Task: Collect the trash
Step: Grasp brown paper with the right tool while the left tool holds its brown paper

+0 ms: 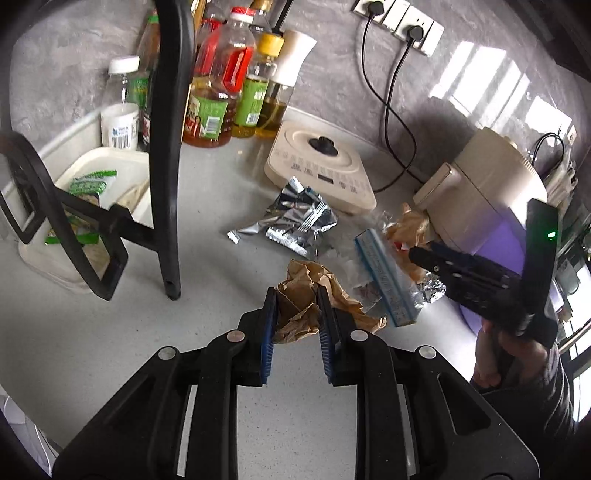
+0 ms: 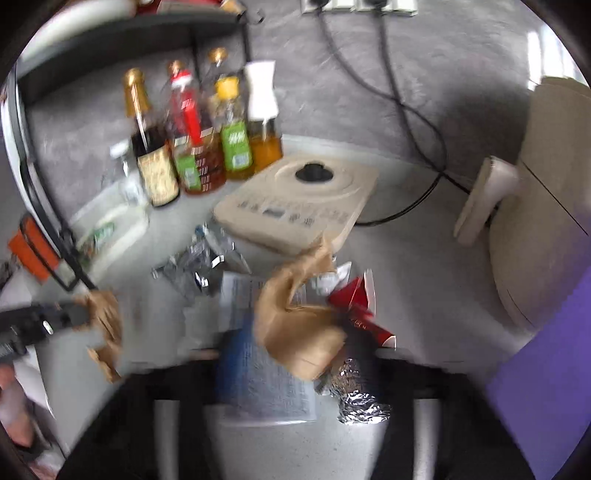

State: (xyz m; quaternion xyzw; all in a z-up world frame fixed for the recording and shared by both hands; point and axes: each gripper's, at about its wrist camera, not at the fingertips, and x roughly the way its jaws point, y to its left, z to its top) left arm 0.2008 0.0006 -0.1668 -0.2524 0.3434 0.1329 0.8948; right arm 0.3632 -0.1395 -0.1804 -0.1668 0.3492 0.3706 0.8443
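My left gripper (image 1: 295, 317) is shut on a crumpled wad of brown paper (image 1: 295, 295), held just above the grey counter (image 1: 110, 332). In the right wrist view it shows as a blurred left gripper (image 2: 79, 314) with the same brown paper (image 2: 105, 325). My right gripper (image 1: 415, 254) reaches into the trash pile from the right, and a blue-and-white box (image 1: 388, 277) tilts up from its tips. The blurred right wrist view shows the right gripper (image 2: 291, 347) around the box (image 2: 258, 376) and another brown wad (image 2: 299, 332). A foil ball (image 2: 362, 402), red wrapper (image 2: 354, 302) and silver bag (image 1: 291, 221) lie nearby.
An induction cooker (image 1: 321, 166) sits behind the pile, and a cream appliance (image 1: 491, 199) at the right with cables running to wall sockets (image 1: 399, 18). Oil and sauce bottles (image 1: 221, 85) line the back. A black rack leg (image 1: 168, 184) and a white tray (image 1: 122, 158) of green packets stand left.
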